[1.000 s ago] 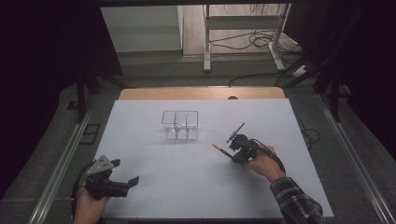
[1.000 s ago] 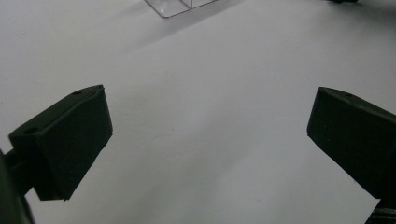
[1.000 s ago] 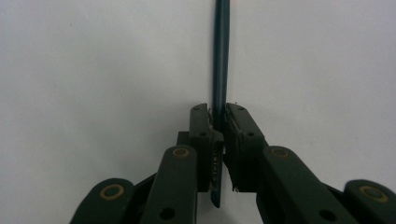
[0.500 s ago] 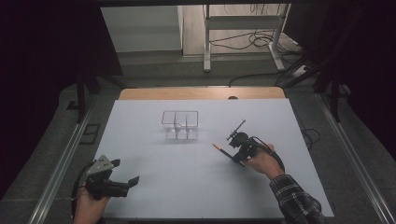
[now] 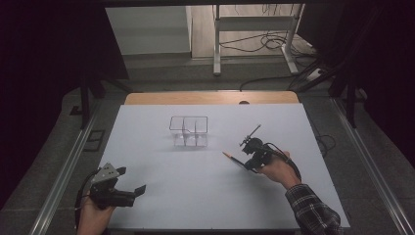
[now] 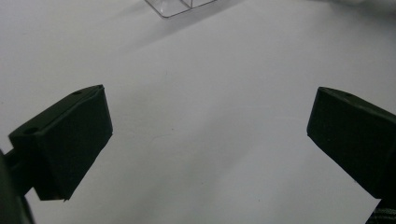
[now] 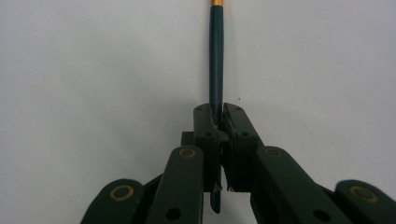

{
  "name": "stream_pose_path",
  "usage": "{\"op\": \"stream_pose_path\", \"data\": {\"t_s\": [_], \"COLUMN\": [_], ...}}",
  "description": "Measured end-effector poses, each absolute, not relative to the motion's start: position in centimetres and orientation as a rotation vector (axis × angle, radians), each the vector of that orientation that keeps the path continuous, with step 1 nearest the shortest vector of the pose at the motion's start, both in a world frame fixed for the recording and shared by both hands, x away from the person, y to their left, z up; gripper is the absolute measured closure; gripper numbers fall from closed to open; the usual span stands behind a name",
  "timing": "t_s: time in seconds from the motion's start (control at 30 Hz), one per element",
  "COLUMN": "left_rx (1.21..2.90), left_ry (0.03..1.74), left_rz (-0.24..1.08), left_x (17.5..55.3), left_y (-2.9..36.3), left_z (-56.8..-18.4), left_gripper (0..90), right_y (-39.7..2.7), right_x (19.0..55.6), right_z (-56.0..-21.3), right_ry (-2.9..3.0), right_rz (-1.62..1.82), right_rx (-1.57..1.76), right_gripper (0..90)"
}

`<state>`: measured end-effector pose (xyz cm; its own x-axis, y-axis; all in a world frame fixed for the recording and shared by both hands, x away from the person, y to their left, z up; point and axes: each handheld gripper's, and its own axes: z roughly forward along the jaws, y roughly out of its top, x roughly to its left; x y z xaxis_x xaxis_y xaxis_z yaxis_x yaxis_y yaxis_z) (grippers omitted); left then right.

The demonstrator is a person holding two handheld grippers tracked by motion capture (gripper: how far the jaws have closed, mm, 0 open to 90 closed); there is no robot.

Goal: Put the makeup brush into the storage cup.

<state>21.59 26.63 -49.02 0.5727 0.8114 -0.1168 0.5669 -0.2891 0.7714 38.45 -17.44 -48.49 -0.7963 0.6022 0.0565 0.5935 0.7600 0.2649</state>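
Right jaws clamped on a dark pencil; left jaws spread wide over bare desk.

A clear divided organizer (image 5: 189, 131) stood near the middle of the white desk (image 5: 195, 191), well apart from both hands, with open desk between it and each gripper. The right gripper (image 5: 248, 157) sat right of centre, its jaws closed tight on a dark pencil (image 7: 216, 56) whose shaft ran straight out past the jaw tips to an orange band at its far end, pointing leftward across the desk. The left gripper (image 5: 131, 194) rested at the near left corner, jaws wide apart and holding nothing, the organizer's corner (image 6: 180, 5) far ahead.
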Motion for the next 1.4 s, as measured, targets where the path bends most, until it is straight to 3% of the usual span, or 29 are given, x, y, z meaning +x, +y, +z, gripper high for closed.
{"op": "stream_pose_path", "data": {"t_s": [0.57,1.13,1.4], "left_rx": [1.988,1.989,1.989], "left_ry": [1.103,1.104,1.104], "left_rz": [0.38,0.379,0.379], "left_x": [21.6,21.6,21.6], "left_y": [26.7,26.6,26.6], "left_z": [-49.0,-49.0,-49.0], "left_gripper": [0.6,0.7,0.7], "right_y": [-16.7,-17.7,-16.7], "right_x": [38.8,38.4,38.3], "right_z": [-49.3,-47.7,-49.1], "right_ry": [2.939,2.907,2.939], "right_rz": [0.305,0.463,0.302], "right_rx": [0.935,0.962,0.876], "right_gripper": [84.8,84.9,83.5]}}
